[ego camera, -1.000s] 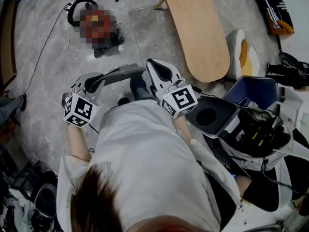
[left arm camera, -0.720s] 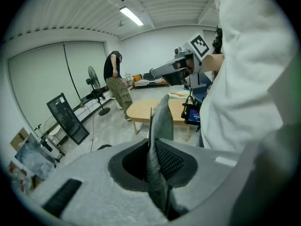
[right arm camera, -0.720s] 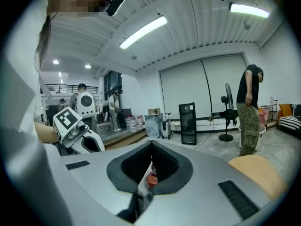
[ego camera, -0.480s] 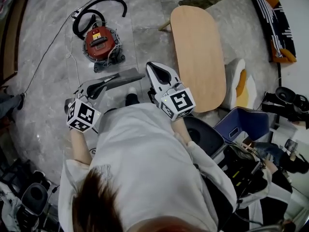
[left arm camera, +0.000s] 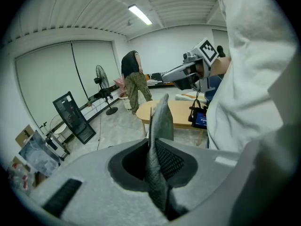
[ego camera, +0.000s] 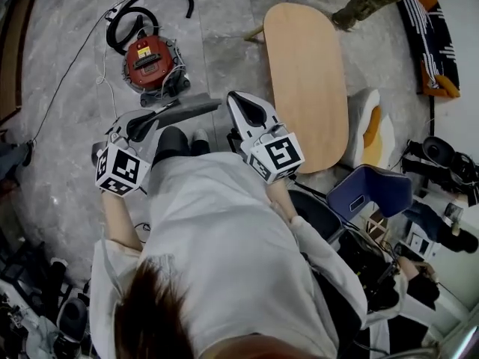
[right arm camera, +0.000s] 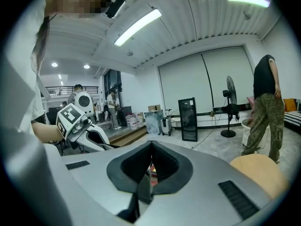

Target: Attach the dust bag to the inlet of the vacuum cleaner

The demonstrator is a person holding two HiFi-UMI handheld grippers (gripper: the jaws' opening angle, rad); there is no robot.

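Note:
The red vacuum cleaner (ego camera: 150,58) with its black hose (ego camera: 142,10) stands on the grey floor at the upper left of the head view. My left gripper (ego camera: 153,123) is shut on a grey dust bag (ego camera: 193,110), whose free end sticks out to the right, just below the vacuum. In the left gripper view the grey fabric of the dust bag (left arm camera: 160,121) stands up between the closed pads of the left gripper (left arm camera: 157,157). My right gripper (ego camera: 238,100) hangs beside the bag, shut and empty; the right gripper (right arm camera: 149,167) shows nothing between its pads.
A long oval wooden table (ego camera: 307,81) lies right of the grippers. A blue chair (ego camera: 367,189) and dark equipment crowd the right side. A person (left arm camera: 134,79) stands beyond the table, near a standing fan (left arm camera: 101,79). A power cord (ego camera: 75,58) trails left of the vacuum.
Both grippers have travelled across the floor with the bag still held. The vacuum now lies closer to the bag's free end, and the blue chair has dropped back to the lower right.

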